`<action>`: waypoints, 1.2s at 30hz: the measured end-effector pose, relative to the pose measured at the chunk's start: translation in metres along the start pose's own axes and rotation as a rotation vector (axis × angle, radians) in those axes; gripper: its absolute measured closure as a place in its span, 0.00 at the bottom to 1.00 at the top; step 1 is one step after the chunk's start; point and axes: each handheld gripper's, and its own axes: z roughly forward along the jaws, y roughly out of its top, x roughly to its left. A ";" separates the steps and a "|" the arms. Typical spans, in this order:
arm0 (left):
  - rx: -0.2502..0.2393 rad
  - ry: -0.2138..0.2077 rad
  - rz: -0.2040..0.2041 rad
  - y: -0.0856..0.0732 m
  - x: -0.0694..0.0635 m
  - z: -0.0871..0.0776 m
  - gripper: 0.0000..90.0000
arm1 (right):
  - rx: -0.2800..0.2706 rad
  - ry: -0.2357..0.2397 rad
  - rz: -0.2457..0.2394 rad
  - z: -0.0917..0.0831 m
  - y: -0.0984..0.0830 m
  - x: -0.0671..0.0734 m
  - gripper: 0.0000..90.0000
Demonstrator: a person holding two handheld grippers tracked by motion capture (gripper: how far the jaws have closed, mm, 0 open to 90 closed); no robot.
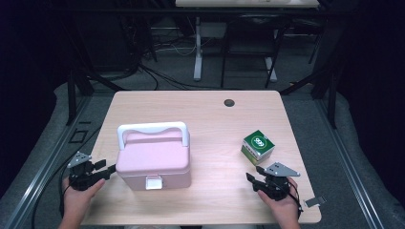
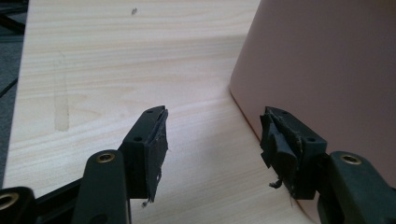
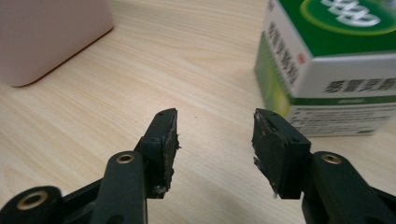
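- I have the pink lidded box (image 1: 154,160) with its white handle (image 1: 153,130) standing on the left half of the wooden table (image 1: 210,112), its white latch (image 1: 153,182) facing my side.
- My left gripper (image 1: 111,170) sits just beside the box's left wall, low over the table edge; in the left gripper view its jaws stand apart with only bare tabletop between them, and the pink wall (image 2: 322,74) lies right next to one jaw.
- My right gripper (image 1: 253,178) hovers near the table's front right, jaws parted with nothing between them.
- The green-and-white carton (image 1: 258,146) stands just beyond the right gripper, apart from it; the right gripper view shows it (image 3: 327,65) ahead of one jaw.
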 end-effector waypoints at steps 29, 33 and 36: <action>-0.018 -0.098 -0.065 0.006 -0.010 -0.008 0.79 | 0.035 0.037 0.023 0.015 0.015 0.022 0.81; 0.005 -0.100 -0.034 0.009 -0.017 -0.006 0.89 | 0.018 0.020 -0.005 0.015 0.021 0.030 0.86; 0.005 -0.104 -0.013 0.010 -0.022 -0.005 0.94 | 0.009 0.018 -0.001 0.016 0.022 0.032 0.86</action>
